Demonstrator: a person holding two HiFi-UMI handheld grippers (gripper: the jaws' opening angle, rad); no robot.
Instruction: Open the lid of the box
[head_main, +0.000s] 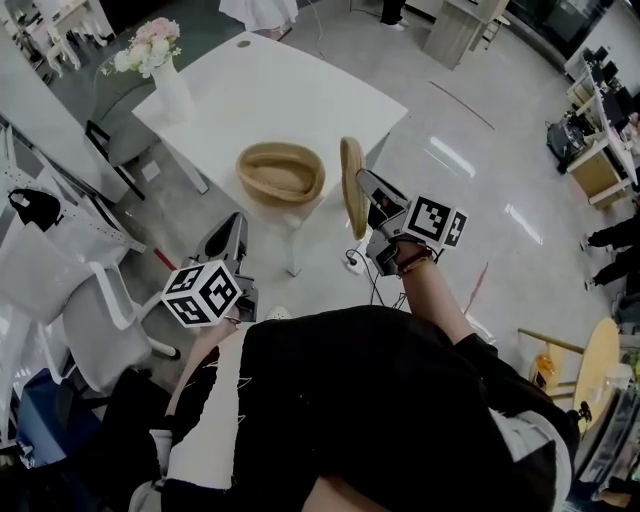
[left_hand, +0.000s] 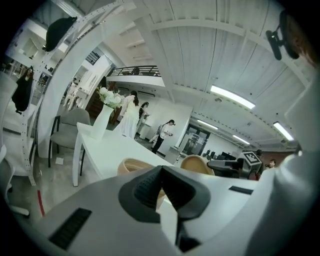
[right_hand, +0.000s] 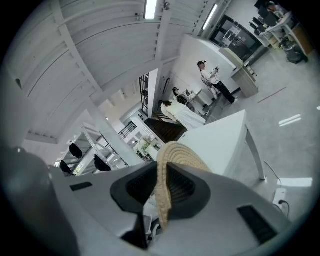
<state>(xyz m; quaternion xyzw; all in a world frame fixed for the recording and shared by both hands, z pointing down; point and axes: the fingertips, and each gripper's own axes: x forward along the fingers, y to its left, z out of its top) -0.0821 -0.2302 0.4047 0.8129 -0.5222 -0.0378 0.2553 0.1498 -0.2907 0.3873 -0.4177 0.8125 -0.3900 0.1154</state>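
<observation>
Right gripper (right_hand: 165, 175) is pinched on the woven lid (right_hand: 176, 151) by its thin rim, holding it on edge and clear of the box. Left gripper (left_hand: 161, 170) is closed on nothing, apparently spare. The box (head_main: 280, 172) sits open on the white table (head_main: 250, 90).

I see a white square table (head_main: 335, 100) at the far centre, with a white vase of pink and white flowers (head_main: 166, 82) on its far left corner. A grey padded chair (head_main: 118, 145) stands left of it. White chairs (head_main: 92, 330) sit near left, and a white power strip (head_main: 355, 264) lies on the glossy grey floor (head_main: 480, 170).
</observation>
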